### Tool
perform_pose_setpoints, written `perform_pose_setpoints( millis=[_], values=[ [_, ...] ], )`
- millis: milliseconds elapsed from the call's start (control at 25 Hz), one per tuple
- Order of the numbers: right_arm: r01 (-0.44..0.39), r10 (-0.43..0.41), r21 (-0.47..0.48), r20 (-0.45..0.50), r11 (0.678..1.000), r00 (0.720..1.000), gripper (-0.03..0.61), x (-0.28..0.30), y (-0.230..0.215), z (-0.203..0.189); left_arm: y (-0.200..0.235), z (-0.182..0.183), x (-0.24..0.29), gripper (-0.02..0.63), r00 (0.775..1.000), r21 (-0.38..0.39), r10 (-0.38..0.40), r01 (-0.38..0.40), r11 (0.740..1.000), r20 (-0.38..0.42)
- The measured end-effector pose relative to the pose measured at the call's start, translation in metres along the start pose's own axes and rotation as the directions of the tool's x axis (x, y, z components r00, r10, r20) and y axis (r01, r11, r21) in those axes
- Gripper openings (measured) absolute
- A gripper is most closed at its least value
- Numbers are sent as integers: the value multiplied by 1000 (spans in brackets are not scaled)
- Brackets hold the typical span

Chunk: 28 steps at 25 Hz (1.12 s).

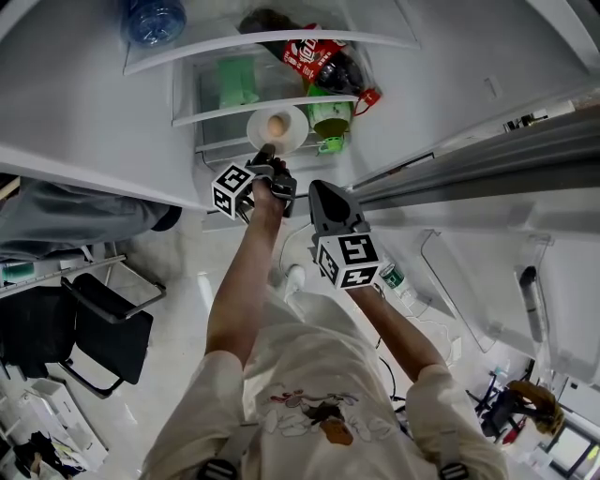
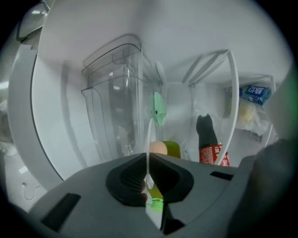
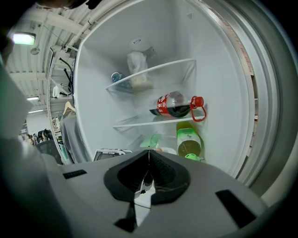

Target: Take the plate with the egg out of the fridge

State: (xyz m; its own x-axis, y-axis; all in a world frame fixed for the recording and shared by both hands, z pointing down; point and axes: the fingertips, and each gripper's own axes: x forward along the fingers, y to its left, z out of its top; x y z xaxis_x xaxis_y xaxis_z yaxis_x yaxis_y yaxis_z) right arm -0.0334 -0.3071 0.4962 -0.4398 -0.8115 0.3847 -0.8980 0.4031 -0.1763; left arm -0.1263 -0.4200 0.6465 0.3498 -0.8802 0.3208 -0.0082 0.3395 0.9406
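The plate [image 1: 292, 131] is right at the front of the fridge [image 1: 84, 94], low down, a white round dish with the egg [image 1: 277, 125] sitting in the middle of it. The left claw [image 1: 266, 159] has it! Its two halves are pinched onto the near rim of the plate, and in the left gripper view that rim shows as a thin white line caught between the dark ribbed pads, with the egg just beyond. Whether the plate rests on the fridge's shelf or hangs clear of it, I cannot tell.

Just beside the plate, on its right, stands a green bottle [image 1: 330, 117] with a green cap. Behind the plate, deeper in, there is a pale green pack [image 1: 239, 82]. One shelf up, a cola bottle [image 1: 319, 56] with a red label and red cap lies on its side. Higher again, at the top edge of the head view, is a blue bottle [image 1: 153, 19].

The right claw [image 1: 325, 195] is outside the fridge, near the left one and a little lower in the head view. Its halves are pressed together with nothing between them, and it points toward the shelves. The right gripper view takes in the cola bottle, the green bottle and a sliver of the plate.

Off to the left, well apart from the fridge, stands a black chair [image 1: 108, 328] on the pale floor [image 1: 187, 272].
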Motion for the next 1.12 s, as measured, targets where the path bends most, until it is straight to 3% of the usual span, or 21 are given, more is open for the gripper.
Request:
perform_pose_setpoints(
  millis=[1120],
  values=[
    [-50, 50, -15, 60, 999, 997, 6, -27, 19, 8, -27, -7, -73, 20, 999, 82, -48, 46, 996, 17]
  ],
)
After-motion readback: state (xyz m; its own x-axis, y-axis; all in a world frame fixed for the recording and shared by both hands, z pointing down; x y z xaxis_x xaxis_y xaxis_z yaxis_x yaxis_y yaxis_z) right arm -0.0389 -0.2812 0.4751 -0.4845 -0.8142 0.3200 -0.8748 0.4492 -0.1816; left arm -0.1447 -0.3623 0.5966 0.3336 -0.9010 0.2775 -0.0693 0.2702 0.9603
